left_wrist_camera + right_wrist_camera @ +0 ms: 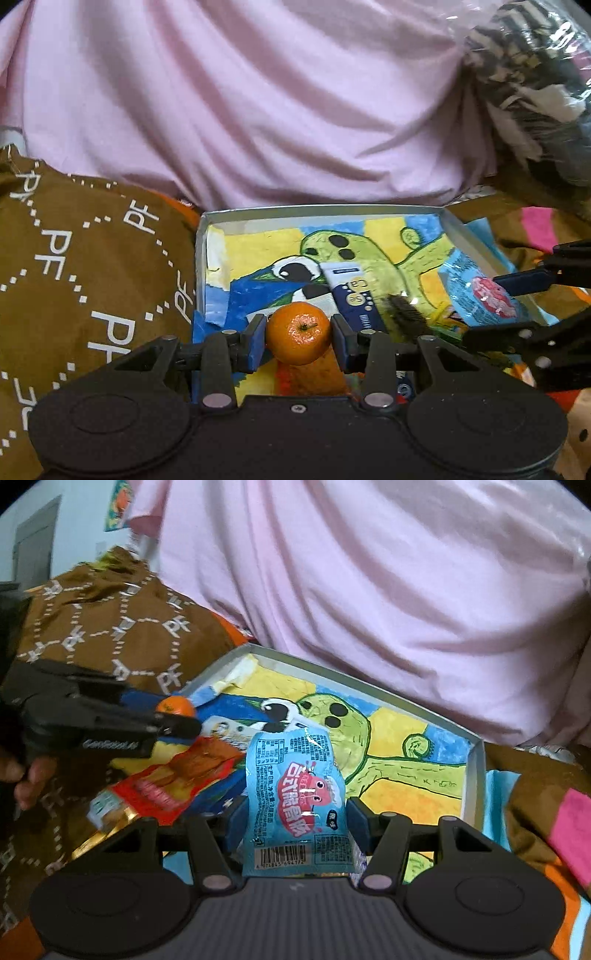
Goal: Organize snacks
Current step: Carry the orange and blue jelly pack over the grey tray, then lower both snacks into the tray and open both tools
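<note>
Gripping a round orange mandarin (298, 332) above the shallow grey painted tray (321, 211), left tongs (298, 334) risk rolling it out; right tongs (295, 821) pinch a light-blue foil snack pouch (295, 797), which could slide free over the tray.

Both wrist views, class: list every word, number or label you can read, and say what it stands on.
"PF": repeated in white on the brown patterned cloth.
"GenRobot.AI", partly blurred: on the black left gripper.
Barcode digits, roughly "6 974843 694172", uncertain: on the light blue snack packet in the right gripper.
That packet's red characters and small print: unreadable.
Dark blue and white box: lettering blurred.
Red snack packet: blurred.
</note>
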